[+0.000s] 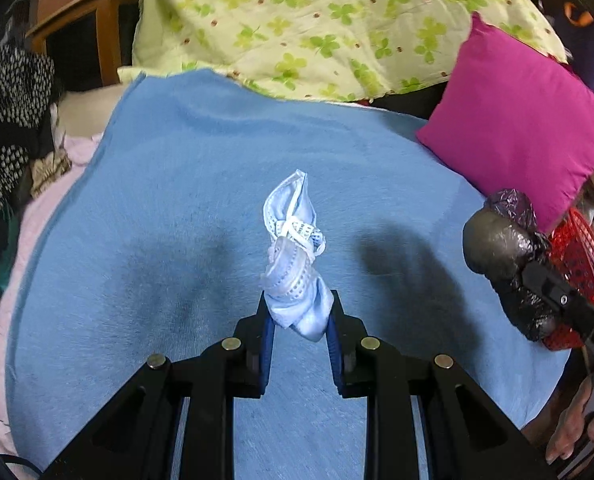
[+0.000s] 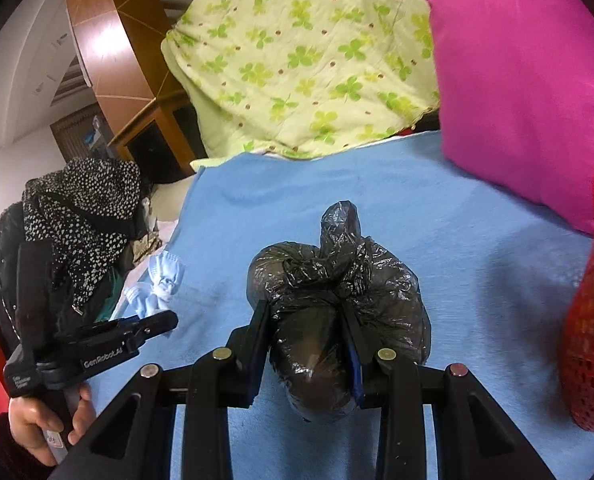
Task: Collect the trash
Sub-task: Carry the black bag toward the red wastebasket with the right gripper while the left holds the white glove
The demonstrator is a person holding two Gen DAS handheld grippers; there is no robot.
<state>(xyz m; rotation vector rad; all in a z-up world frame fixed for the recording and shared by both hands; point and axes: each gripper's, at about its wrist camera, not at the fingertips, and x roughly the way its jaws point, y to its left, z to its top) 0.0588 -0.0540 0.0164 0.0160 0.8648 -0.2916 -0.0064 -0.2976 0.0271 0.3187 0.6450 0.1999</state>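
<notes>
My left gripper is shut on a crumpled light-blue face mask and holds it above the blue blanket. The mask also shows at the left in the right wrist view, with the left gripper below it. My right gripper is shut on a knotted black trash bag, held above the blanket. The bag shows at the right in the left wrist view. A red mesh basket stands just right of the bag and shows behind it in the left wrist view.
A magenta pillow lies at the back right. A green clover-print quilt is piled at the back. Black-and-white spotted clothing sits at the left. A wooden cabinet stands beyond the bed.
</notes>
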